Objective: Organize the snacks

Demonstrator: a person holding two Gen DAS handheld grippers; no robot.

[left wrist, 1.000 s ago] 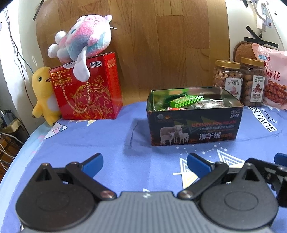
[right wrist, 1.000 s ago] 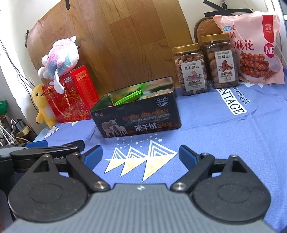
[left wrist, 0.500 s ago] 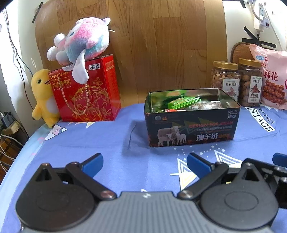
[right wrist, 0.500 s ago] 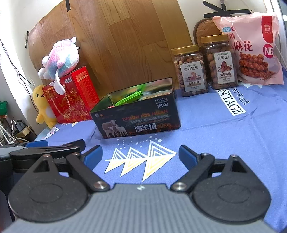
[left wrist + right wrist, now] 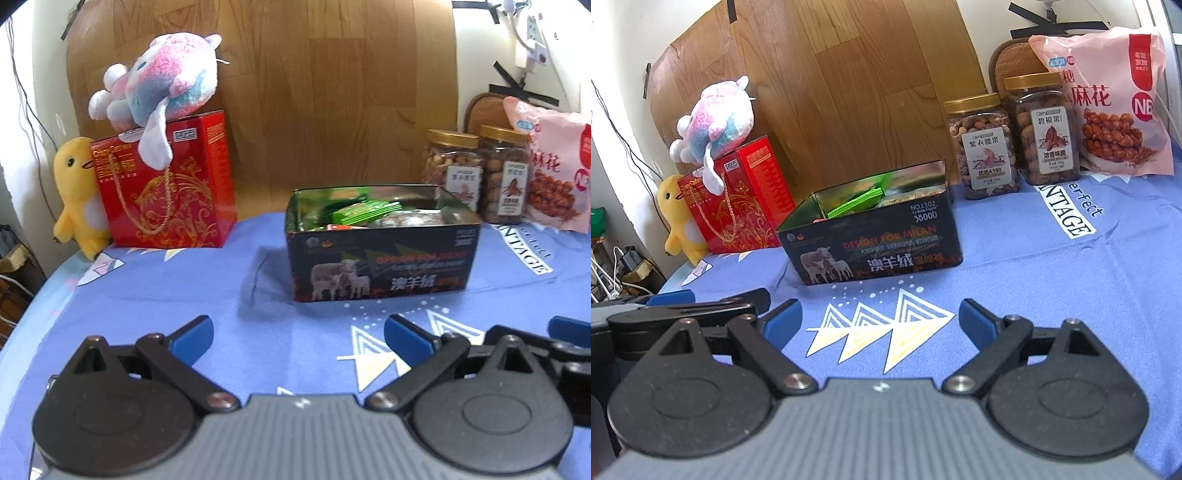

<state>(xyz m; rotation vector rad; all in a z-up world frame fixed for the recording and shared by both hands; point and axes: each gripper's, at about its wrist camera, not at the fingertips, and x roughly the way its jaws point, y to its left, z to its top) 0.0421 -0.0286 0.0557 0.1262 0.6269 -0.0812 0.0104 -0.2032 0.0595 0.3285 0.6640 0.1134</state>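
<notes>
Tongs, left (image 5: 298, 334) and right (image 5: 880, 320), both gape empty as I lift them slightly from a second ago, while the snack packets (image 5: 364, 213) sit in the open tin (image 5: 384, 271) mid-desk (image 5: 155, 288), so sorting looks settled or paused.

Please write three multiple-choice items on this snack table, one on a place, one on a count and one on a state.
1. Where does the pink plush toy lie?
A. on the red gift box
B. in the tin
C. beside the jars

2. How many nut jars with gold lids stand by the pink snack bag?
A. one
B. two
C. four

3. How is the black tin?
A. lidded
B. open and empty
C. open with packets inside

Answers: 1 A, the toy drapes over the box top. 2 B, two jars stand side by side. 3 C, no lid, and green packets show inside.
</notes>
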